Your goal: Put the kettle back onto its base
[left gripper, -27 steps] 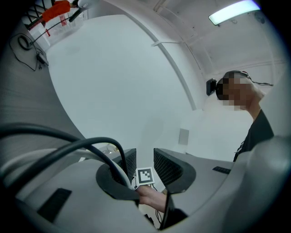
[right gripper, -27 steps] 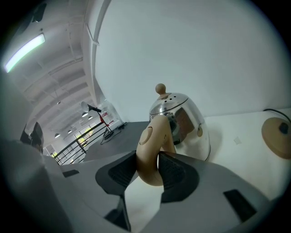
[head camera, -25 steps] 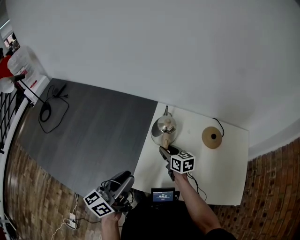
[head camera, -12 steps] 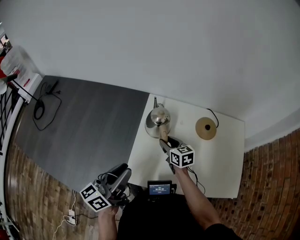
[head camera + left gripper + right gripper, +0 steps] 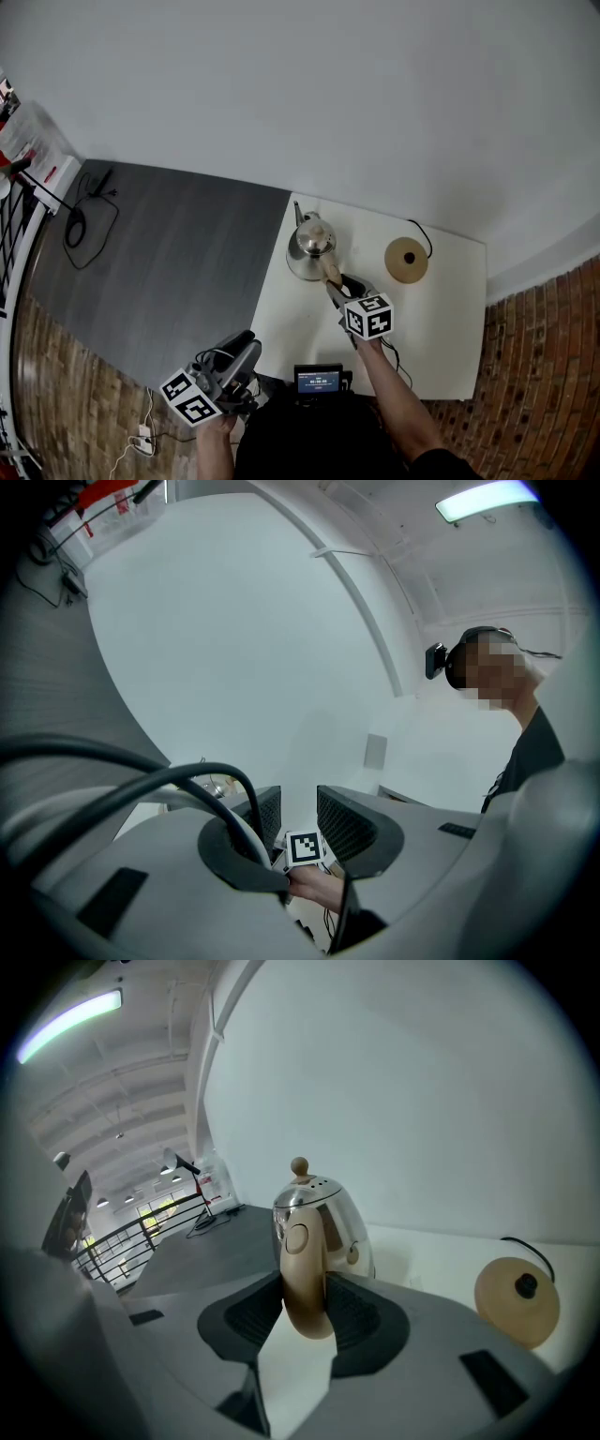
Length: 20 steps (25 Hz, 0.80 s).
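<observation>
A shiny steel kettle [image 5: 307, 246] with a tan handle [image 5: 305, 1279] is at the left side of the white table [image 5: 450, 328], spout toward the wall. My right gripper [image 5: 335, 284] is shut on that handle, its pads pressing both sides [image 5: 305, 1312]. The round tan base [image 5: 406, 260] lies to the kettle's right, apart from it [image 5: 517, 1302]. Whether the kettle rests on the table I cannot tell. My left gripper [image 5: 246, 356] hangs off the table's near left, open and holding nothing [image 5: 298, 813].
A small device with a lit screen [image 5: 319, 380] sits at the table's near edge. The base's black cable [image 5: 427, 236] runs toward the wall. A grey floor panel [image 5: 178, 253] lies to the left of the table and a white wall rises behind it.
The right gripper, still closed on the handle, has shifted a little away from the table's left edge with the kettle, and the spout now points more to the left. The left gripper has barely moved.
</observation>
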Motion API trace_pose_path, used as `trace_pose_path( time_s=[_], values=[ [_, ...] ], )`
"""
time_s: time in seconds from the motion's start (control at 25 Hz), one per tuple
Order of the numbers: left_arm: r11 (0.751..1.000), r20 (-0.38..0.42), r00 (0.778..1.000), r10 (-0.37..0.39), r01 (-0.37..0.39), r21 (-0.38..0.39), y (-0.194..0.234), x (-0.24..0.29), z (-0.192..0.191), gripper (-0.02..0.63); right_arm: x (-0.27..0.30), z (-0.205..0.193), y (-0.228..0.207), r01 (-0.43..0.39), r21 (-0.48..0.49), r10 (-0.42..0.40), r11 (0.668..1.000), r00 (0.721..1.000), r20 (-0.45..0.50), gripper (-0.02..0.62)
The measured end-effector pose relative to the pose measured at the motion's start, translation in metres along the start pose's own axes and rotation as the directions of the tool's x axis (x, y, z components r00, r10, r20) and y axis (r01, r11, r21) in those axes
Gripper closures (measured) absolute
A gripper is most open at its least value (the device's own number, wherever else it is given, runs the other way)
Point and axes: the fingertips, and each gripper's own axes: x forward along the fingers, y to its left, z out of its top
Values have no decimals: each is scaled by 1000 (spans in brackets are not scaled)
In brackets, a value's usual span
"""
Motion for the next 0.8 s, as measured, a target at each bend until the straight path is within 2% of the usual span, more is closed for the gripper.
trace_pose_path(
  time_s=[0.52, 0.8],
  values=[
    [1000, -9, 1000, 13, -12, 12, -5, 7, -5, 489, -8, 3, -23, 14, -61, -14, 998, 1000, 7, 445],
    [1000, -10, 1000, 26, -26, 17, -7, 6, -5, 489, -6, 11, -19, -6, -198, 10, 980, 1000, 20, 443]
  ],
)
